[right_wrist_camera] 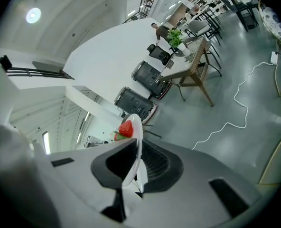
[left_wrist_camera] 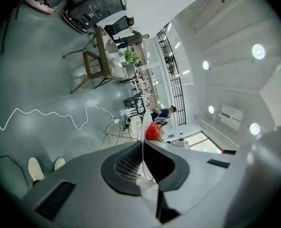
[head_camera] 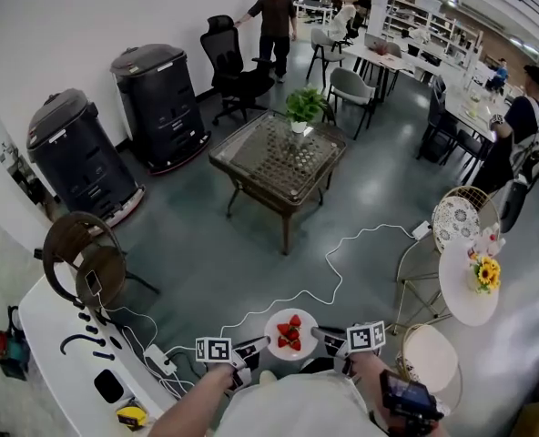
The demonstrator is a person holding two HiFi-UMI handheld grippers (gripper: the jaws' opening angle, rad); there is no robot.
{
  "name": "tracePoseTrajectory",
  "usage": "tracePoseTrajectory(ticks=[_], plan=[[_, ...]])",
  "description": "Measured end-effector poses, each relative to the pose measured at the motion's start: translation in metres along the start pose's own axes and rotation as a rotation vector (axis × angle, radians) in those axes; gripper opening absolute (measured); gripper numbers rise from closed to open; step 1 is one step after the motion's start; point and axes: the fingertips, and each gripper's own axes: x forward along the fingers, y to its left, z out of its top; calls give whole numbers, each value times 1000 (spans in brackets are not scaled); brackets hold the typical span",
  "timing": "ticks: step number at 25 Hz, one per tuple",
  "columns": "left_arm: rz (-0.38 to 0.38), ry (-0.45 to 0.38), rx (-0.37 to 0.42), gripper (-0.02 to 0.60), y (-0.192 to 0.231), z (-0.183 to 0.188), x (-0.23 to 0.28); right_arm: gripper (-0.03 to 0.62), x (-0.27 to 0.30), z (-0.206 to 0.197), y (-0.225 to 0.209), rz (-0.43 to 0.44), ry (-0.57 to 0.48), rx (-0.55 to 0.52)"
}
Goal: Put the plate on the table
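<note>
Jaws on both sides are clamped on the plate. Your left gripper pinches the thin white rim between its ribbed pads, and your right gripper does the same on the opposite rim. The plate hangs between them, close in front of your body and above the grey floor. It is well apart from both the glass-topped table ahead and the round white table off to your right. Which of the two is meant I cannot tell.

A few strawberries sit loose in the middle of the plate. It looks like glazed ceramic, so I judge it stiff, fairly light, smooth under the pads and quick to chip or break if it drops. Each gripper has only a narrow bite on a slick edge (nothing supports the plate from beneath), so the hold depends on both sides squeezing evenly. Two opposite points on the rim is the right place to hold it, and I would not shift either grip in mid-air.

Keep both hands at the same height, because any tilt will likely send the berries rolling to the low side. When you reach the table, lower the plate flat until its base is resting, then let both sides go.
</note>
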Motion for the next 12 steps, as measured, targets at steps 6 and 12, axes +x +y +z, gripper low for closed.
tracePoseTrajectory(ticks=[6,12], plan=[[22,-18,-3,12,11,16,1,29,16,13,-10,21,8,19],[72,-58,-22,12,20,50,9,29,41,44,-30,60,36,30]])
